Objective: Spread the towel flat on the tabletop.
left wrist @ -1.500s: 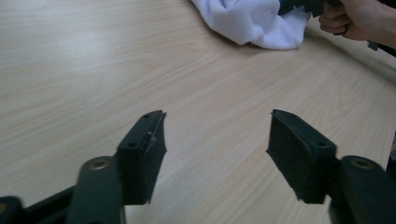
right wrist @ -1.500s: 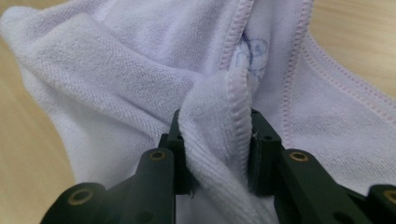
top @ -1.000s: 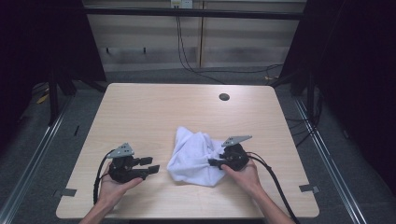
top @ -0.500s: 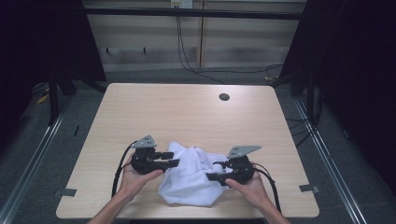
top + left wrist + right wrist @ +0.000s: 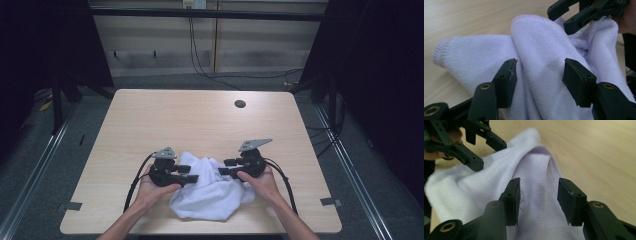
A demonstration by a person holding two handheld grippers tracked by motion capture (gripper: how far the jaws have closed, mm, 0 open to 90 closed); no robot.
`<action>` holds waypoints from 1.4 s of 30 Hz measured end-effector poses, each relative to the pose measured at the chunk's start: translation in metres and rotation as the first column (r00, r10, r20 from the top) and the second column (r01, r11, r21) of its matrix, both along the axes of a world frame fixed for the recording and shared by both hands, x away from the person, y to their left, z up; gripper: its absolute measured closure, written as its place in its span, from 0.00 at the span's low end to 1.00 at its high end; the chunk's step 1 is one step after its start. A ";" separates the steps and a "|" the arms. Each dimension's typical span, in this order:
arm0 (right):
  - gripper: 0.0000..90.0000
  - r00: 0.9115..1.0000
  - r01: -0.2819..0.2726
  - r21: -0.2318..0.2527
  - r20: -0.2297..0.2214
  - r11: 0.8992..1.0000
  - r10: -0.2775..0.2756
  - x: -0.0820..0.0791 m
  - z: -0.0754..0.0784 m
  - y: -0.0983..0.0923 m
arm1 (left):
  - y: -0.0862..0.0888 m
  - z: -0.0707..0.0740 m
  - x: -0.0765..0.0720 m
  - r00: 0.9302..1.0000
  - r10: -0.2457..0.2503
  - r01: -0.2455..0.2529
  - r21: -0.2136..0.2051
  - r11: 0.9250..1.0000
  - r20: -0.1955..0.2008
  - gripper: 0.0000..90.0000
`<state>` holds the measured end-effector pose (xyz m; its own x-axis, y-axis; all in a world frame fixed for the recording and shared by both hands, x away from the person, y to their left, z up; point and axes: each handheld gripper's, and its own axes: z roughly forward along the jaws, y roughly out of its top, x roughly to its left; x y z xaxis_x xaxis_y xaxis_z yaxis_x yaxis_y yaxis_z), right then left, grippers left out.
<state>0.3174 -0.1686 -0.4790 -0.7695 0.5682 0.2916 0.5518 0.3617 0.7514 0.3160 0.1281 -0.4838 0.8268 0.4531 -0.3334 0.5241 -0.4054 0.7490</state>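
A crumpled white cloth (image 5: pixel 210 196) lies near the table's front edge, between both hands. My left gripper (image 5: pixel 192 173) points right into the cloth's left side. In the left gripper view a raised fold of cloth (image 5: pixel 541 50) stands between its jaws; they have just been opening and the pads (image 5: pixel 510 75) do not press on it. My right gripper (image 5: pixel 226 167) points left at the cloth's upper right. Its jaws have just been closing around a hemmed fold (image 5: pixel 541 177), with gaps still visible beside the pads (image 5: pixel 567 197).
The light wooden table (image 5: pixel 200 120) has a dark round hole (image 5: pixel 240 104) near its far edge. Black cables trail from both grippers toward the front edge. Dark floor and metal rails surround the table.
My left gripper has moved right, from beside the cloth into its left side. The cloth has been drawn closer to the front edge and lies more bunched. The right gripper stays about where it was.
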 end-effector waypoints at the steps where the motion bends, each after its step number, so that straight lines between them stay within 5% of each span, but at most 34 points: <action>1: 0.59 1.000 -0.012 -0.006 -0.009 1.000 0.012 0.001 -0.004 0.003 | -0.001 -0.001 0.000 1.000 -0.006 0.006 0.007 1.000 0.001 0.48; 3: 0.58 0.999 -0.024 -0.009 -0.023 1.000 0.024 0.002 -0.009 0.009 | 0.000 -0.001 -0.001 1.000 -0.008 0.008 0.002 1.000 0.000 0.49; 6: 0.57 0.999 -0.041 -0.003 -0.024 0.999 0.041 0.002 -0.011 0.013 | 0.001 -0.003 -0.001 0.999 -0.045 0.045 -0.003 0.999 -0.003 0.70; 7: 0.57 0.999 -0.047 0.003 -0.025 0.999 0.047 0.002 -0.012 0.013 | 0.000 -0.003 -0.002 0.998 -0.065 0.065 -0.006 0.998 -0.009 0.70; 9: 0.66 0.998 -0.062 0.010 -0.023 0.998 0.062 0.000 -0.012 0.014 | -0.004 -0.004 -0.005 0.997 -0.079 0.079 0.005 0.997 0.003 0.80; 12: 0.92 0.996 -0.086 -0.009 -0.009 0.996 0.086 -0.005 -0.009 0.022 | 0.001 0.001 -0.006 0.996 -0.088 0.089 -0.023 0.996 0.027 0.92; 16: 0.96 0.999 -0.029 -0.025 0.020 0.999 0.030 -0.008 -0.001 0.022 | 0.013 0.010 -0.004 0.998 -0.057 0.060 -0.085 0.995 0.040 0.95; 20: 0.97 0.997 0.057 -0.014 0.054 0.998 -0.057 -0.002 0.010 0.000 | 0.027 0.021 -0.004 0.998 -0.018 0.026 -0.135 0.991 0.063 0.95; 25: 0.97 0.985 0.157 0.077 0.057 0.985 -0.161 0.000 0.024 -0.038 | 0.047 0.037 -0.005 0.994 0.041 -0.020 -0.204 0.979 0.098 0.95; 31: 0.97 0.963 0.252 0.103 0.071 0.962 -0.260 0.001 0.036 -0.069 | 0.066 0.047 0.001 0.987 0.117 -0.087 -0.248 0.965 0.111 0.95; 32: 0.97 0.961 0.257 0.100 0.081 0.961 -0.265 0.001 0.039 -0.072 | 0.069 0.050 0.001 0.984 0.129 -0.097 -0.250 0.963 0.119 0.95; 33: 0.97 0.952 0.284 0.108 0.088 0.953 -0.294 0.001 0.044 -0.079 | 0.075 0.054 0.001 0.978 0.168 -0.129 -0.271 0.954 0.125 0.95; 37: 0.97 0.939 0.323 0.118 0.088 0.939 -0.334 0.003 0.049 -0.090 | 0.084 0.059 0.000 0.965 0.214 -0.168 -0.272 0.947 0.151 0.95; 42: 0.97 0.924 0.351 0.148 0.106 0.925 -0.367 0.004 0.064 -0.103 | 0.100 0.080 0.000 0.946 0.282 -0.215 -0.338 0.916 0.162 0.95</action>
